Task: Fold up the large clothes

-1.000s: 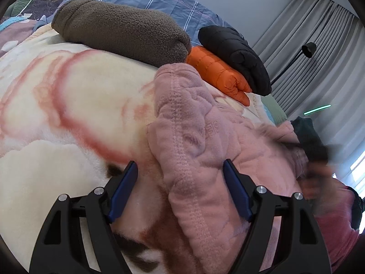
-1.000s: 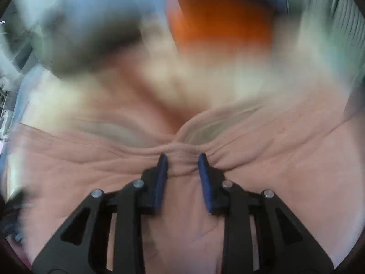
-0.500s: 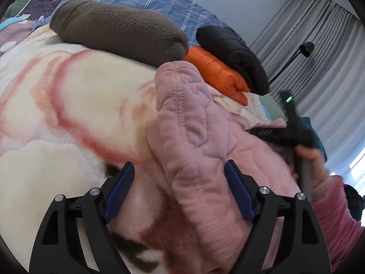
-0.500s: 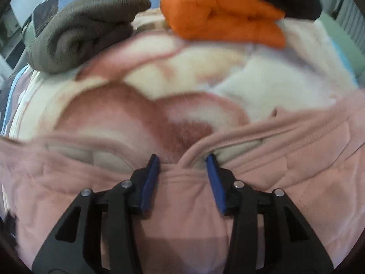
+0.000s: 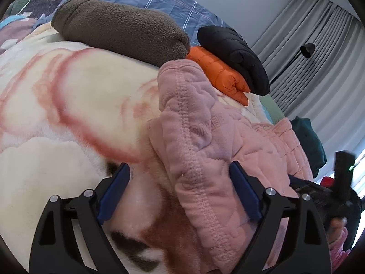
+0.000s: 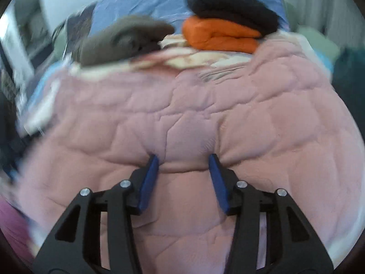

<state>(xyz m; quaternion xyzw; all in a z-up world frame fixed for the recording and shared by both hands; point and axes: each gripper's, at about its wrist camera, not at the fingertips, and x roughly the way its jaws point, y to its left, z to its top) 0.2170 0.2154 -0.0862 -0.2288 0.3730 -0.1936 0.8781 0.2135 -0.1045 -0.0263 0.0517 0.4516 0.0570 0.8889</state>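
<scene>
A pink quilted garment (image 5: 205,141) lies on the bed, one stitched edge running away from me toward the folded clothes. My left gripper (image 5: 180,171) is open wide, its jaws on either side of that edge near its low end. In the right wrist view the same garment (image 6: 205,114) fills most of the frame. My right gripper (image 6: 183,159) is open, its blue fingertips (image 6: 152,164) pressed into the fabric with a ridge of cloth between them. The right gripper's body shows in the left wrist view (image 5: 342,182) at the far right.
The bed is covered by a cream and red fleece blanket (image 5: 68,105). At its far side lie a folded brown fleece (image 5: 123,27), a folded orange jacket (image 5: 219,70) and a black jacket (image 5: 235,52) on top of it. A dark teal garment (image 5: 308,141) lies at the right, curtains behind.
My right gripper has opened from a tight pinch on the pink cloth to a wider gap and has moved back over the garment. My left gripper has stayed open and hardly moved.
</scene>
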